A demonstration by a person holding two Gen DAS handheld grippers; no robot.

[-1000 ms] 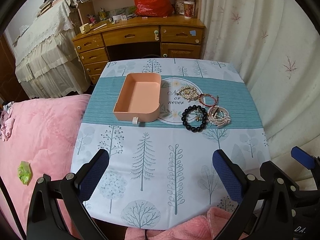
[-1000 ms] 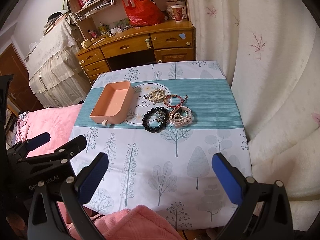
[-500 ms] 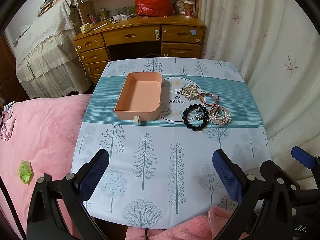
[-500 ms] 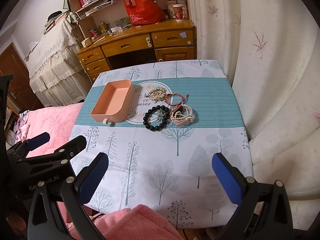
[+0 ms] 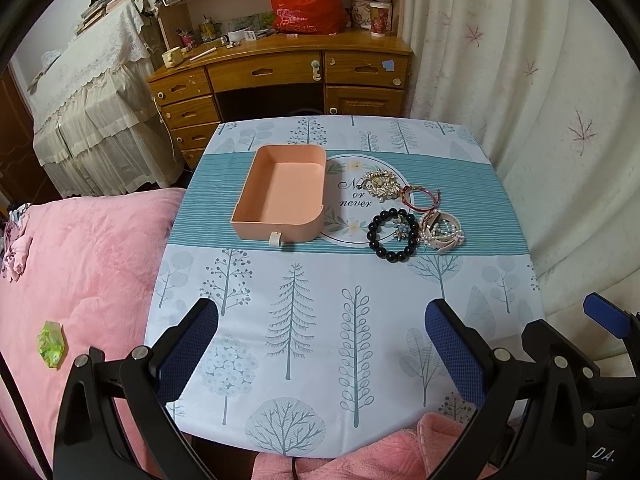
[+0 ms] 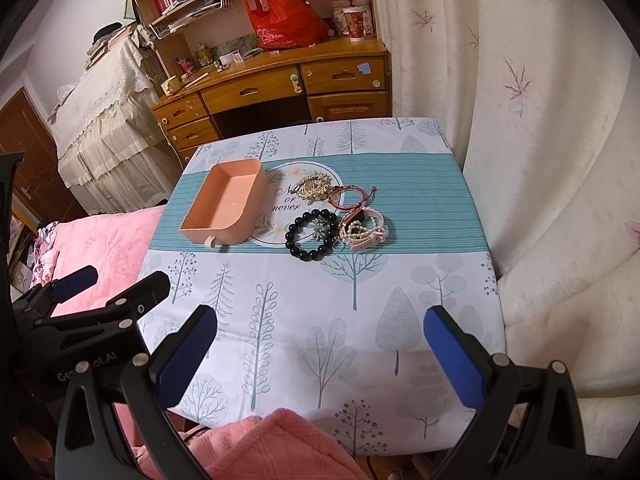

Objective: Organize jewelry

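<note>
An empty peach tray (image 5: 280, 196) (image 6: 224, 210) sits on the teal band of the tablecloth. To its right lies a cluster of jewelry: a black bead bracelet (image 5: 392, 235) (image 6: 312, 234), a gold piece (image 5: 380, 184) (image 6: 314, 186), a red cord bracelet (image 5: 420, 196) (image 6: 348, 197) and a pearl and pink bundle (image 5: 442, 232) (image 6: 364, 231). My left gripper (image 5: 322, 340) hovers open over the near part of the table. My right gripper (image 6: 320, 344) is open too, just right of it. Neither holds anything.
A small table under a tree-print cloth (image 5: 312, 320) stands between a pink bed (image 5: 80, 260) on the left and a cream curtain (image 6: 540, 160) on the right. A wooden desk (image 5: 280, 76) with a red bag stands behind. Pink fabric (image 6: 272, 448) lies at the near edge.
Both grippers have drifted slightly forward and up toward the table; the jewelry and tray have not moved. Both stay open.
</note>
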